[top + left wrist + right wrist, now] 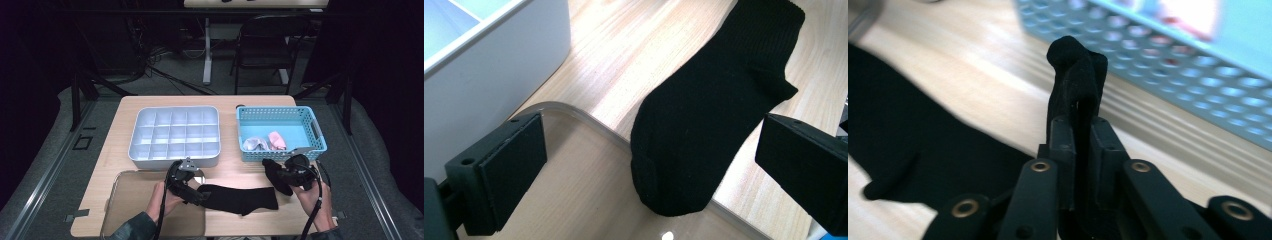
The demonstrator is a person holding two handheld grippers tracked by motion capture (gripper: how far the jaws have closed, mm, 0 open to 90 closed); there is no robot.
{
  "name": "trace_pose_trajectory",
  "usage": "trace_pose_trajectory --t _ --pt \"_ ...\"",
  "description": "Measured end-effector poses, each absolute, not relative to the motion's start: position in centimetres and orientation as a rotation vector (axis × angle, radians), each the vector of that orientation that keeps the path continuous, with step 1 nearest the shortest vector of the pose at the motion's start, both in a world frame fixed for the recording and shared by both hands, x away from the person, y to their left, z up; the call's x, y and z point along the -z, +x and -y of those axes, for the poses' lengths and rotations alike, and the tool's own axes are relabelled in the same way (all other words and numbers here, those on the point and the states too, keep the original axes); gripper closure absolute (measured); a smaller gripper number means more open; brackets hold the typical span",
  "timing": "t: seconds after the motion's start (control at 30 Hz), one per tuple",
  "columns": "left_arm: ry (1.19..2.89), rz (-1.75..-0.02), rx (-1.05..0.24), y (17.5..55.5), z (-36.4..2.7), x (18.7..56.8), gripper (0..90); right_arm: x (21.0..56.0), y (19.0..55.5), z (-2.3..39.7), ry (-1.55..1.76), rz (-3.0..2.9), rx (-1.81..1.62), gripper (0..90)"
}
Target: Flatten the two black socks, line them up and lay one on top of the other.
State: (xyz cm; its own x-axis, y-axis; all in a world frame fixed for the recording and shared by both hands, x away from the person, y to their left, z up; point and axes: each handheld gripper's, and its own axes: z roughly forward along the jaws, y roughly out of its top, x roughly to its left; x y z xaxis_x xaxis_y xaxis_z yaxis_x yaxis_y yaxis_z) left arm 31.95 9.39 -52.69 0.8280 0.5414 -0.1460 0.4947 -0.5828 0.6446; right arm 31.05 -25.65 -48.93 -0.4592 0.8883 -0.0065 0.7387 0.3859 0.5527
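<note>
A black sock (240, 199) lies flat across the front of the wooden table, its toe resting over the rim of a clear tray (132, 200). My left gripper (200, 194) stands open, one jaw on either side of that toe. In the left gripper view the sock (709, 110) lies between the wide-apart pads (514, 170) of the left gripper (654, 165) without touching them. My right gripper (286, 176) is shut on a second black sock (274, 175), held just in front of the blue basket (280, 111). In the right gripper view the right gripper (1080, 130) has a fold of this sock (1075, 70) bunched up between its jaws.
A grey compartment tray (175, 156) sits at the back left, its wall (499, 75) close to the left gripper. The basket holds a pink sock (277, 140) and a grey-white one (255, 144). A folding chair (265, 45) stands beyond the table.
</note>
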Motion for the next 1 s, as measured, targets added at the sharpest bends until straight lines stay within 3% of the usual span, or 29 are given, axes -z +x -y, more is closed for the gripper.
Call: trace_pose_trajectory --t 0.03,0.07,0.17,0.4,0.7,0.8,1.0 --pt "2.303 -0.753 -0.082 31.9 -9.3 52.7 0.2 49.8 31.3 24.8 1.402 -2.427 -0.707 69.3" --pt "2.305 -0.75 -0.078 31.9 -9.3 52.8 0.2 49.8 31.3 24.8 1.402 -2.427 -0.707 69.3" --pt "2.308 -0.747 -0.075 32.0 -9.2 52.7 0.2 50.6 31.6 24.5 1.421 -2.595 -0.746 52.6" --pt "2.317 -0.746 -0.061 32.1 -8.9 52.9 0.2 48.8 31.2 27.1 1.486 -2.447 -0.888 53.6" --pt "2.322 -0.738 -0.054 32.2 -8.8 53.0 0.2 53.0 32.4 26.1 1.554 -2.461 -0.462 43.0" --pt "2.323 -0.74 -0.05 32.2 -8.8 53.1 0.2 52.7 32.5 26.7 1.574 -2.452 -0.417 44.0" --pt "2.334 -0.736 -0.059 32.1 -8.5 53.1 0.2 53.5 32.6 27.2 1.627 -2.462 -0.421 68.4"
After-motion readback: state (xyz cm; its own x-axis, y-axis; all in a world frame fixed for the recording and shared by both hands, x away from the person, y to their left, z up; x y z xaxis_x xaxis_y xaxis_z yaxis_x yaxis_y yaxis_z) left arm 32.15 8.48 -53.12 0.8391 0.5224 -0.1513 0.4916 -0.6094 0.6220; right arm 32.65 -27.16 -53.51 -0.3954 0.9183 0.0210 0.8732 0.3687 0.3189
